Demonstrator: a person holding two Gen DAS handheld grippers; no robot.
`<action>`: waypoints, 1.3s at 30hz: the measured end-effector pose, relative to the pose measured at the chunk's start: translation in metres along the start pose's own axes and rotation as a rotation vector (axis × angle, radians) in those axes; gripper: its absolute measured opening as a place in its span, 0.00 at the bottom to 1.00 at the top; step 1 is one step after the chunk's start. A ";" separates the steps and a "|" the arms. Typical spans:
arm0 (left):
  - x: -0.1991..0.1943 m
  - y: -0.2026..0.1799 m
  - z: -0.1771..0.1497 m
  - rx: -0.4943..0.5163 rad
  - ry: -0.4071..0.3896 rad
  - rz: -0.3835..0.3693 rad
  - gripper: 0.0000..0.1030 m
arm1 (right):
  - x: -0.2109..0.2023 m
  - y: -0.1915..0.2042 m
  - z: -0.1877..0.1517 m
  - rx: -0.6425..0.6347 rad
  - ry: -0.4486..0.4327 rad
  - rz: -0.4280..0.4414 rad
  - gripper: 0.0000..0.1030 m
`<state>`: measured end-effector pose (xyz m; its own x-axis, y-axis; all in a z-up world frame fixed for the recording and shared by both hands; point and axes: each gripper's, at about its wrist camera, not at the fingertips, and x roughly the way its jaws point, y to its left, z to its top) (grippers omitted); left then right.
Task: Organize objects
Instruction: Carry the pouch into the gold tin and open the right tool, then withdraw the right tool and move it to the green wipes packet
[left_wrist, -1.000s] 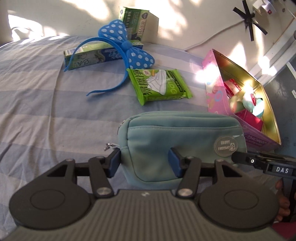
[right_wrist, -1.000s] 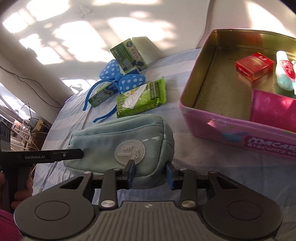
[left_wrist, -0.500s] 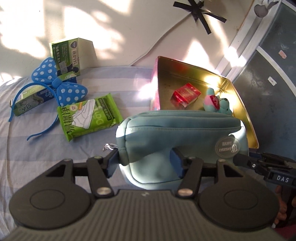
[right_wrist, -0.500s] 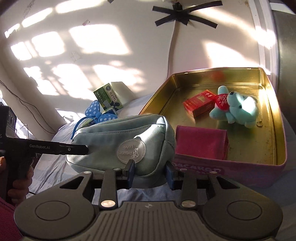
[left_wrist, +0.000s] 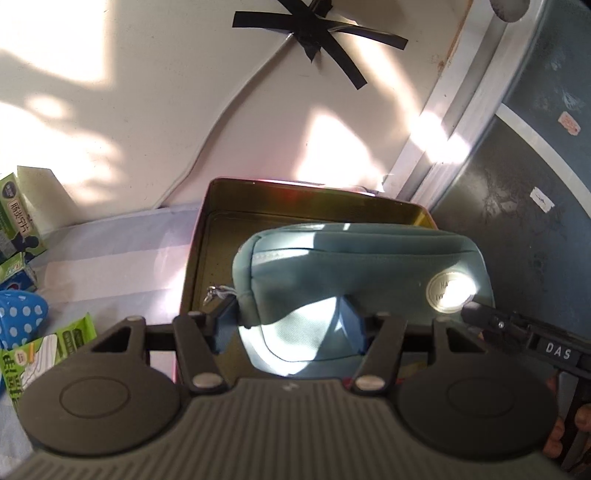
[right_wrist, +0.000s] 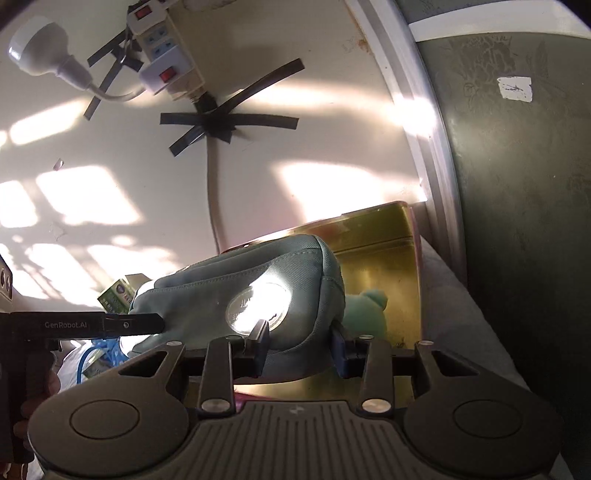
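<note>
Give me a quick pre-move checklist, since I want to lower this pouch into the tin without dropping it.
1. Left gripper clamped on the pouch: ok.
2. Right gripper clamped on the pouch's other end: ok.
3. Pouch above the tin, not the bedsheet: ok.
4. Free floor space under the pouch: cannot tell, the pouch hides it.
5. Plush toy out of the drop path: cannot tell; it sits close behind the pouch.
6. Zipper pull hanging free of the tin rim: ok.
</note>
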<state>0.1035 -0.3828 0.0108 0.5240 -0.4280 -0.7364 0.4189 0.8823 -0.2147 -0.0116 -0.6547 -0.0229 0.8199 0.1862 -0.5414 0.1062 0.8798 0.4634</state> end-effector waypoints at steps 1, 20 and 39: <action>0.009 0.000 0.004 -0.015 0.002 0.004 0.60 | 0.009 -0.003 0.005 0.003 0.000 -0.011 0.36; 0.046 0.016 0.010 -0.045 0.064 0.082 0.63 | 0.056 0.020 0.020 -0.086 -0.069 -0.107 0.61; -0.073 0.074 -0.087 -0.074 0.041 0.186 0.63 | -0.009 0.158 -0.075 -0.376 0.045 0.166 0.61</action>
<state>0.0318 -0.2692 -0.0069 0.5560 -0.2497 -0.7928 0.2618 0.9579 -0.1181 -0.0447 -0.4849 0.0028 0.7825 0.3505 -0.5146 -0.2454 0.9332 0.2625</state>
